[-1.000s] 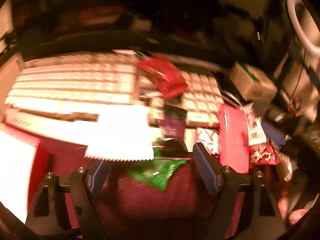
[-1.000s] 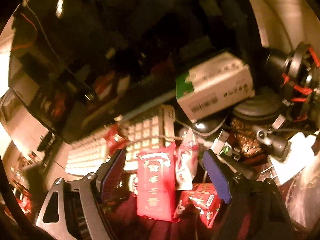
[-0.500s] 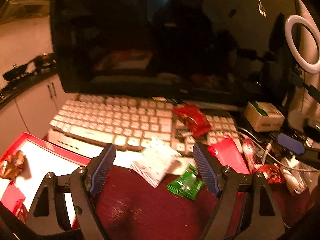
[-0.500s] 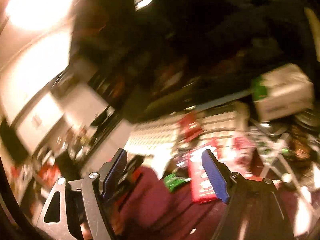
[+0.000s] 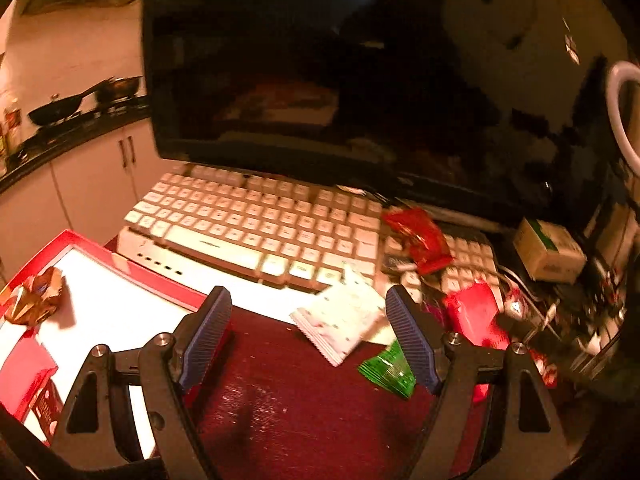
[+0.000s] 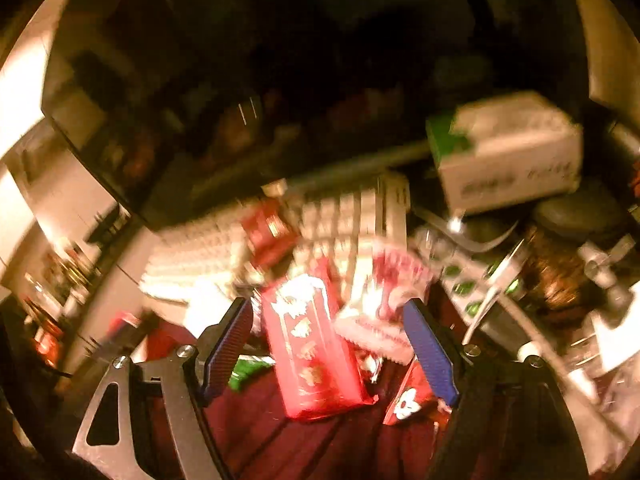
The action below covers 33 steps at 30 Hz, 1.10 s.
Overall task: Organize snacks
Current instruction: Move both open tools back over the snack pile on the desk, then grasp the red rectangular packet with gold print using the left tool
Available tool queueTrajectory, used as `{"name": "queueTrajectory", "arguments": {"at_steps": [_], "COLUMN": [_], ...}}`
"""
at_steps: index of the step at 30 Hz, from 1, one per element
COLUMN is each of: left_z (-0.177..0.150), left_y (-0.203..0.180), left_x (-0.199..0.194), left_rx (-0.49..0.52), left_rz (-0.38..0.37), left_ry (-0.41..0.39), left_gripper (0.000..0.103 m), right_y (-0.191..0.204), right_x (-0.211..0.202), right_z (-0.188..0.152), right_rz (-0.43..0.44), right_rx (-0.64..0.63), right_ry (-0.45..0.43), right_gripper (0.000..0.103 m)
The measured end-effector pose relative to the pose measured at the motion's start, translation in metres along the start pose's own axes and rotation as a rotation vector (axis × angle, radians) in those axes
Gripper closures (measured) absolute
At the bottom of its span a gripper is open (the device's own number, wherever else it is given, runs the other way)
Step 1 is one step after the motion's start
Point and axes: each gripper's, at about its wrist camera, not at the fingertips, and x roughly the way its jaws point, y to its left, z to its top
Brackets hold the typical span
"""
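A white snack packet (image 5: 344,316) lies low and centre on the desk (image 5: 296,408), its top edge against the keyboard (image 5: 256,224), with a green packet (image 5: 386,368) to its right. The left hand-held gripper (image 5: 308,340) stands wide, empty. The right hand-held gripper (image 6: 330,344), also wide, frames a red packet (image 6: 312,348), touching nothing.

- Looks like a home desk squeezed right next to the kitchen
- Big dark monitor (image 5: 340,80) over a white keyboard (image 5: 256,224)
- Frying pans (image 5: 80,100) on a counter, white cabinets (image 5: 92,184) underneath
- Ring light (image 5: 620,112) far right
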Motion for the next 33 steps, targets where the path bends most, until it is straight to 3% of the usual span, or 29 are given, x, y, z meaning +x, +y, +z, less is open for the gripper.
{"name": "queueTrajectory", "arguments": {"at_steps": [2,3,6,8,9,13,19,27,33], "left_z": [0.001,0.001,0.002,0.002,0.003,0.001,-0.010,-0.034,-0.039], "left_y": [0.003,0.004,0.008,0.011,0.012,0.005,-0.026,-0.078,-0.082], "left_x": [-0.001,-0.001,-0.002,-0.004,-0.005,-0.003,0.006,0.010,0.021], "left_rx": [-0.006,-0.005,-0.014,-0.030,-0.035,-0.008,0.130,0.388,0.401], "left_rz": [0.010,0.018,0.034,0.036,0.036,0.017,-0.076,-0.168,-0.202], "left_ry": [-0.010,-0.013,-0.021,-0.033,-0.036,-0.021,0.051,0.128,0.200], "left_gripper": [0.023,0.023,0.023,0.023,0.023,0.023,0.023,0.023,0.023], "right_y": [0.003,0.012,0.039,0.046,0.044,0.013,-0.028,-0.039,-0.037], "right_x": [0.002,0.003,-0.005,-0.020,-0.030,-0.057,-0.069,-0.055,-0.031], "right_z": [-0.011,-0.014,-0.022,-0.022,-0.020,-0.009,0.007,0.003,-0.012], "right_rz": [-0.016,0.022,0.290,0.411,0.420,0.335,0.133,-0.013,-0.128], "right_rx": [-0.043,-0.089,-0.166,-0.180,-0.175,-0.083,0.059,0.060,0.027], "right_ry": [0.035,0.061,0.175,0.182,0.153,0.047,0.004,0.150,0.232], "right_gripper": [0.022,0.022,0.018,0.020,0.020,0.018,0.018,0.028,0.031]}}
